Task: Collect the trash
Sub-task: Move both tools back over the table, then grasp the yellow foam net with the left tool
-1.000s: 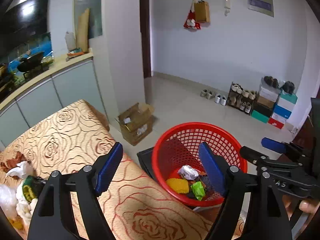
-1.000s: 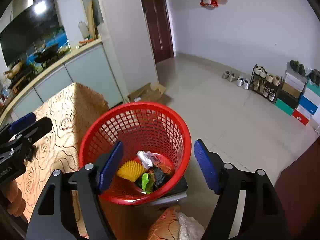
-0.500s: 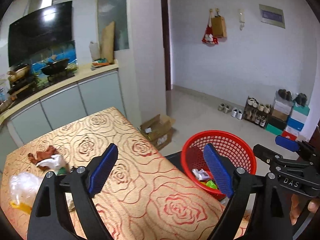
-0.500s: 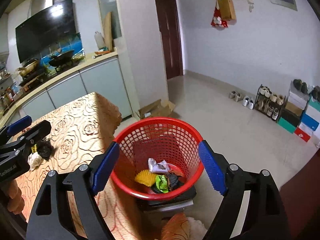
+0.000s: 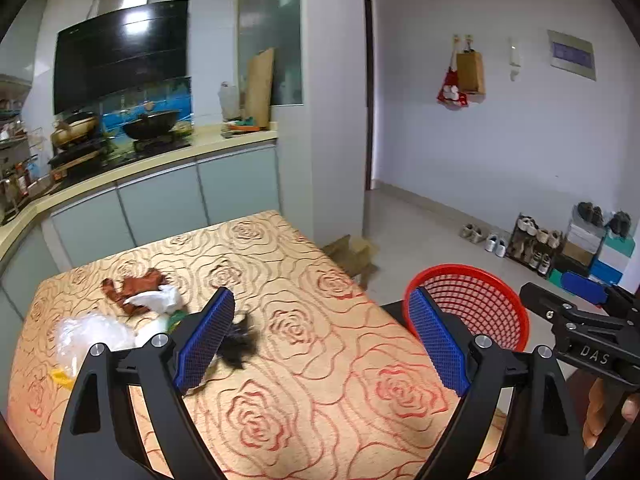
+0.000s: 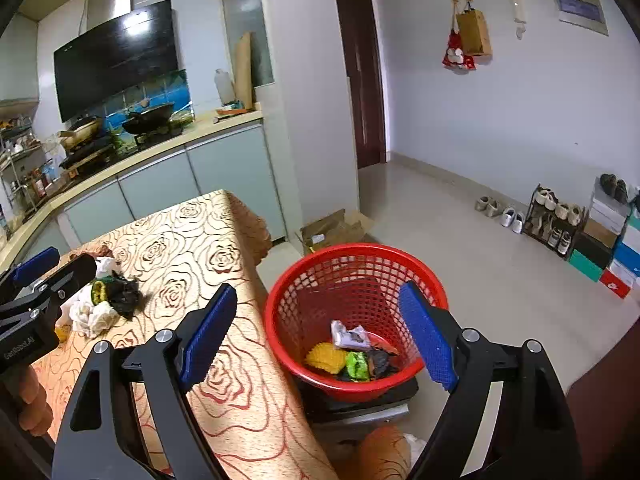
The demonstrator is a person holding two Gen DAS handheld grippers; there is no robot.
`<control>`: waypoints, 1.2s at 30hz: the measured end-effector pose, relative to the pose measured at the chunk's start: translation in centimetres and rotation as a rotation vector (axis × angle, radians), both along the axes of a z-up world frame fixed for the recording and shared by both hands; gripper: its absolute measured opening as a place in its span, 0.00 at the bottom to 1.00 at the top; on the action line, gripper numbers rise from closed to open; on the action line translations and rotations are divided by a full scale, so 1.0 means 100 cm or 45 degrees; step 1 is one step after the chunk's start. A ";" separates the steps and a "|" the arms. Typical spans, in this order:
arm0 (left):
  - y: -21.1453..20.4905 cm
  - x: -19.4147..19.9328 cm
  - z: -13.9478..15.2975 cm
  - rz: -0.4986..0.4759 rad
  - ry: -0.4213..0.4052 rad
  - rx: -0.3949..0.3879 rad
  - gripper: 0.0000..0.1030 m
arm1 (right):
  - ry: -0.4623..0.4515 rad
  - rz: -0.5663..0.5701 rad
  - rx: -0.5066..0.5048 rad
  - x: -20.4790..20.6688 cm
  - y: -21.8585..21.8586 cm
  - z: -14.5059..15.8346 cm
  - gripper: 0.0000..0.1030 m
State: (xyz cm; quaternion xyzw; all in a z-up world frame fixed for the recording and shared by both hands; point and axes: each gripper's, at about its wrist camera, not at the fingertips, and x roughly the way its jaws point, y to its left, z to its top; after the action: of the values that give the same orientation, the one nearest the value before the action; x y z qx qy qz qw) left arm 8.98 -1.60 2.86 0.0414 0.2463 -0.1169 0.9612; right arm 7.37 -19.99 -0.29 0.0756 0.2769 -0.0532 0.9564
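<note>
Two tools hang over a surface (image 5: 304, 336) draped in a gold cloth with red rose outlines. The left tool (image 5: 320, 344) has its blue, cross-hatched pads set wide apart with nothing between them; its jaws have just been opening. The right tool (image 6: 316, 340) also stands apart and empty, and its jaws have likewise been opening. White letters "DAS" can be read on the black body of the right tool where it enters the left wrist view at 3 o'clock; in the right wrist view the left tool's body at 9 o'clock bears white writing that looks like "GenRobot.AI", though it is small.

Trash lies heaped on the surface at about 9 o'clock in the left wrist view: a crumpled white tissue (image 5: 154, 300), a brown wrapper (image 5: 134, 286), a clear plastic bag (image 5: 90, 334) and a black, frayed clump (image 5: 238, 344), all touching or just beside one another.

A round red plastic basket (image 6: 296, 292) with a lattice wall sits off the surface's edge, at 6 o'clock in the right wrist view. Inside it lie a yellow knobbly piece (image 6: 325, 356), a green wrapper (image 6: 357, 365), a white printed packet (image 6: 349, 335) and a dark scrap (image 6: 380, 362).
</note>
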 end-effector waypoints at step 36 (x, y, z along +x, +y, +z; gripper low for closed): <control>0.217 0.000 -0.067 0.551 0.211 0.004 0.83 | 0.047 0.340 -0.003 0.049 0.119 -0.002 0.79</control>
State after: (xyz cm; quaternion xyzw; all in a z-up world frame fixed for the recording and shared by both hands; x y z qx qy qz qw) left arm 8.96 20.07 -3.89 -0.0205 0.3277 0.0896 0.9403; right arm 12.24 -8.08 -0.46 0.0359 0.3021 0.0730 0.9498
